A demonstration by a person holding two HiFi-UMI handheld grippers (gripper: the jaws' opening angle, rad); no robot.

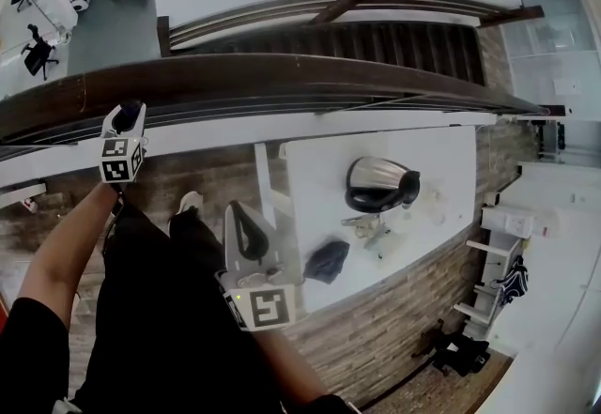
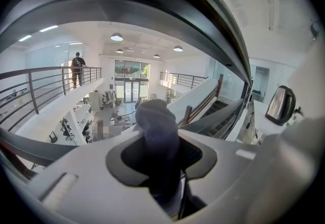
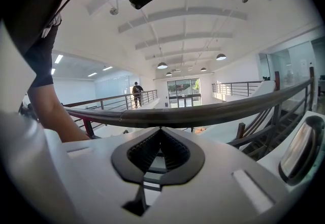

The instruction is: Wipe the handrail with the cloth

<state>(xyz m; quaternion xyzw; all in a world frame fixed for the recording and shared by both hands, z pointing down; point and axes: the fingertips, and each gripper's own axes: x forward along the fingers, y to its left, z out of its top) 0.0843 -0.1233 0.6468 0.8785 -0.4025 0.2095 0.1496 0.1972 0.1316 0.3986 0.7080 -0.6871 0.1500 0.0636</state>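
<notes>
The left gripper (image 1: 128, 114) is clamped on the cloth (image 2: 157, 136), just beside the handrail (image 1: 282, 79) at the left. The right gripper (image 3: 158, 149) is closed and empty. Friction from the rail could likely pull the cloth free, dropping it over the far side.

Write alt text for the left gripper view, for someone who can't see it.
The left gripper has its jaws shut on a dark cloth that sticks up between them, below the dark handrail arching close overhead. Beyond lies a bright atrium with railings, and a kettle shows at the right.
</notes>
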